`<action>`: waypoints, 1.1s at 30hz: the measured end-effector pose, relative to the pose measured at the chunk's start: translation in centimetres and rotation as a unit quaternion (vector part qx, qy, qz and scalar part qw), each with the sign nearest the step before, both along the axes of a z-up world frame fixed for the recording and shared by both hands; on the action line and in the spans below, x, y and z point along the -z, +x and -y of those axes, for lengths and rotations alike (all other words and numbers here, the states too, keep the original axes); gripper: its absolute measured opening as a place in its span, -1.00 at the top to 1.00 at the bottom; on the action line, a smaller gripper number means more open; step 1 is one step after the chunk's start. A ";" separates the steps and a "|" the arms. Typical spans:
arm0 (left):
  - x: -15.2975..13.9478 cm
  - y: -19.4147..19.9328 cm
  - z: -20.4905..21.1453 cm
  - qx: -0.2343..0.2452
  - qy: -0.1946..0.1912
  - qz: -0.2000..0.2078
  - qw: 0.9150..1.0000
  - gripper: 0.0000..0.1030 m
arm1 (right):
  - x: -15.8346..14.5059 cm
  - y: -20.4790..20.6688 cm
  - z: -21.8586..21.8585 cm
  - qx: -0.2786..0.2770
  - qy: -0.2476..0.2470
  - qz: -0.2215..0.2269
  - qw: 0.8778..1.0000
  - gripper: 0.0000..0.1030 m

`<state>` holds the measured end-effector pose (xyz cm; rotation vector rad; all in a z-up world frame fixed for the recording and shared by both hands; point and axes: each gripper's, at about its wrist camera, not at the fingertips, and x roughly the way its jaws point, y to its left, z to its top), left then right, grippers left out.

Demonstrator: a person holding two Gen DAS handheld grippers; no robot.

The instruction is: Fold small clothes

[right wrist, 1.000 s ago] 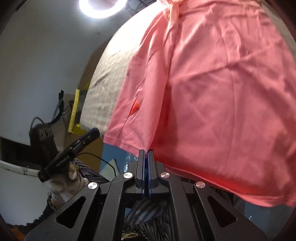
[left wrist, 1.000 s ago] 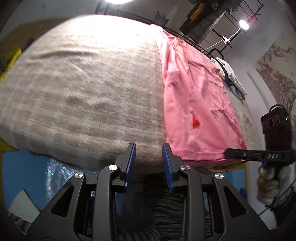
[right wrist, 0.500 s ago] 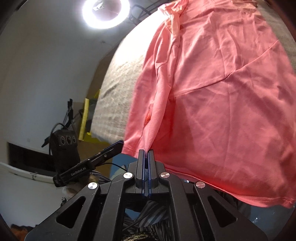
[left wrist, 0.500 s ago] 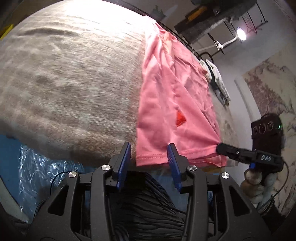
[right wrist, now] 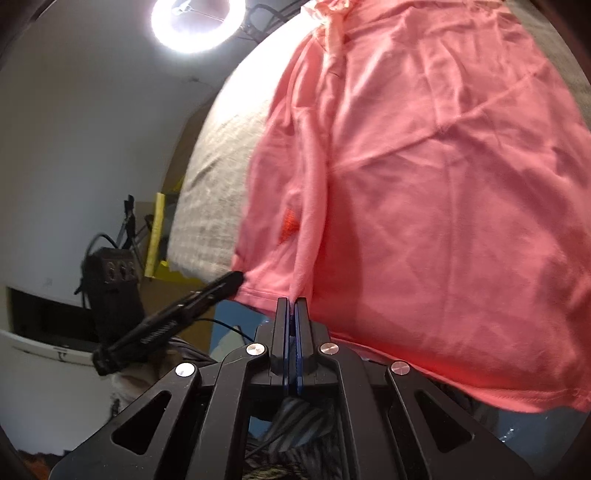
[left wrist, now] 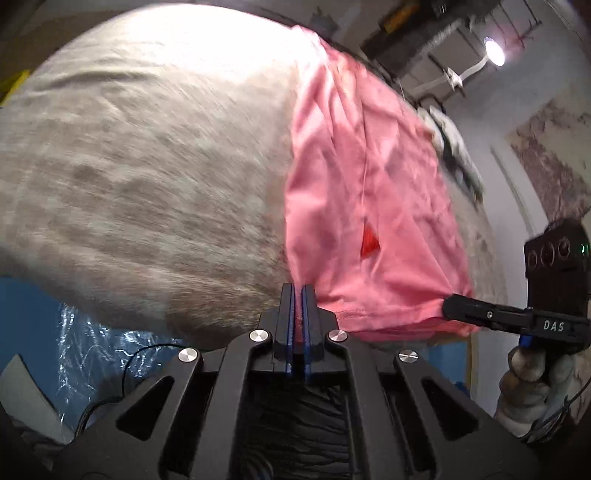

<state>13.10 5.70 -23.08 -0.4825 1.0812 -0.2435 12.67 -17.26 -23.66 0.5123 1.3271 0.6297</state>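
A pink T-shirt (left wrist: 369, 199) lies lengthwise on the grey bed cover (left wrist: 147, 166), its hem at the near edge. A small red triangle mark (left wrist: 369, 244) sits close to the hem. My left gripper (left wrist: 297, 290) is shut on the hem's left corner. In the same view my right gripper (left wrist: 448, 308) pinches the hem's right end, held by a gloved hand (left wrist: 532, 376). In the right wrist view my right gripper (right wrist: 291, 301) is shut on a fold of the T-shirt (right wrist: 436, 184) hem, and my left gripper (right wrist: 236, 277) grips the corner beside it.
White clothes (left wrist: 454, 147) lie on the bed's far right side. A ring light (right wrist: 197, 22) and a lamp (left wrist: 494, 48) shine behind the bed. Blue plastic-covered material (left wrist: 55, 325) sits below the bed's near edge. A yellow object (right wrist: 157, 236) stands left of the bed.
My left gripper slid right from the bare cover to the shirt's hem corner, then closed on it. My right gripper stayed shut on the hem.
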 end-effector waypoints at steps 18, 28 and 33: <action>-2.1 -3.2 -0.7 0.000 0.128 0.065 0.990 0.97 | -2.4 -2.4 0.3 -0.042 -0.088 0.064 0.993 0.85; -3.3 -3.3 5.7 0.084 0.132 0.112 0.981 0.97 | -2.1 -5.6 12.3 0.164 -0.184 0.072 0.966 0.13; -3.1 -2.8 8.4 0.110 0.128 0.115 0.979 0.97 | -0.2 -6.1 12.8 0.158 -0.193 0.052 0.967 0.13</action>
